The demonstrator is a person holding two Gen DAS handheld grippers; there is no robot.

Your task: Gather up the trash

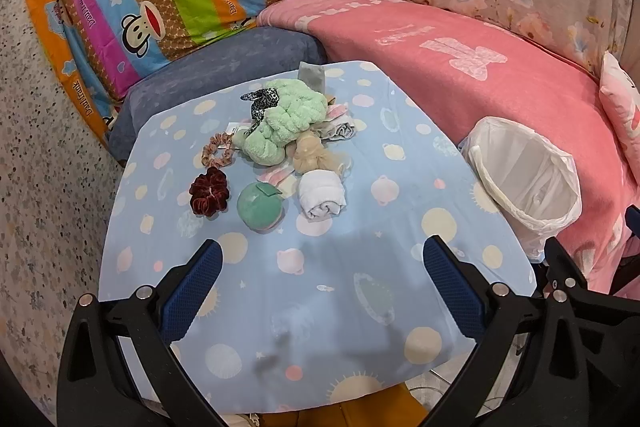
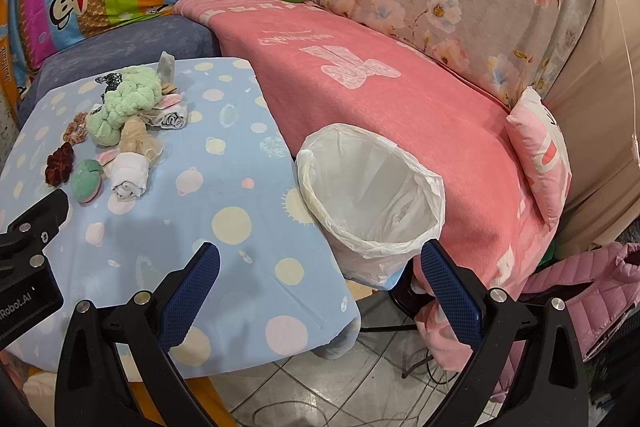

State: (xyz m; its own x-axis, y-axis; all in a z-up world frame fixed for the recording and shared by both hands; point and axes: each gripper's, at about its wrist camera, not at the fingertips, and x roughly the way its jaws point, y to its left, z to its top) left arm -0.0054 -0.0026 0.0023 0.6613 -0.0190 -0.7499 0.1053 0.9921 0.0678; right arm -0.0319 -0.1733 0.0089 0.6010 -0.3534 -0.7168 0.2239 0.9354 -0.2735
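While both spread wide and empty — left hand-held gripper [image 1: 320,279] just short of the clutter pile [image 1: 280,143], right hand-held gripper [image 2: 320,279] beside the lined bin [image 2: 372,187].

Left wrist view: looks down along its spread jaws over the near table [image 1: 320,307], clutter pile [image 1: 288,131] ahead. Right wrist view: same height, aimed rightward; lined bin [image 2: 372,195] just beyond jaws. Both share table, pile, bin.

Table [image 1: 360,307] under blue dotted cloth; on it: scrunchies [image 1: 209,191], green knitted bundle [image 1: 286,119], rolled white cloth [image 1: 322,199], teal ball [image 1: 259,205].
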